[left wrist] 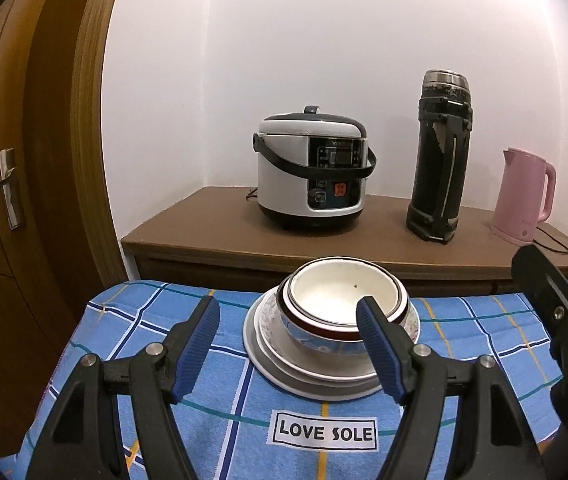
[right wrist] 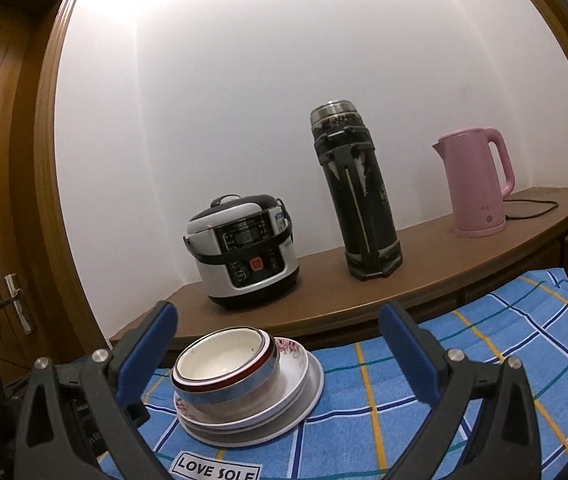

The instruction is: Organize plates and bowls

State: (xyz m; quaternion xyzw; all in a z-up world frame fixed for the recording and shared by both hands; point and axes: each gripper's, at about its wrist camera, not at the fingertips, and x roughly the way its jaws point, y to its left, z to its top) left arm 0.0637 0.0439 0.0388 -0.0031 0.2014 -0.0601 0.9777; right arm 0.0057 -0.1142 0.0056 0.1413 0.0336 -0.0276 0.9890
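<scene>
Left wrist view: a stack of bowls [left wrist: 343, 312] sits on a stack of plates [left wrist: 307, 376], all on a worktop [left wrist: 164, 360] covered by a blue checked cloth [left wrist: 220, 420] with a "LOVE SOLE" label [left wrist: 325, 431]. The top bowl is white inside; its rim sits within a dark red-banded rim, and the outer wall below shows a blue pattern. Two bowls can be counted for sure, and at least three plates under them, the lowest plain white, the upper one patterned at the edge. The left tongs [left wrist: 287, 350] are spread wide and hold nothing; the right-hand blue pad overlaps the bowl rim in the picture, but whether it touches cannot be told. The right tongs [left wrist: 555, 320] show only as a dark edge at the right. Behind, on a brown cabinet [left wrist: 212, 232], stand one rice cooker [left wrist: 307, 172], one black thermos [left wrist: 439, 160] and one pink kettle [left wrist: 523, 196].

Right wrist view: the same stack, bowls [right wrist: 224, 372] on plates [right wrist: 284, 408], lies at lower left on the cloth [right wrist: 403, 380]. The right tongs [right wrist: 280, 352] are spread wide and empty, the left pad beside the bowls. One cooker [right wrist: 244, 248], one thermos [right wrist: 359, 192] and one kettle [right wrist: 475, 184] stand behind.
</scene>
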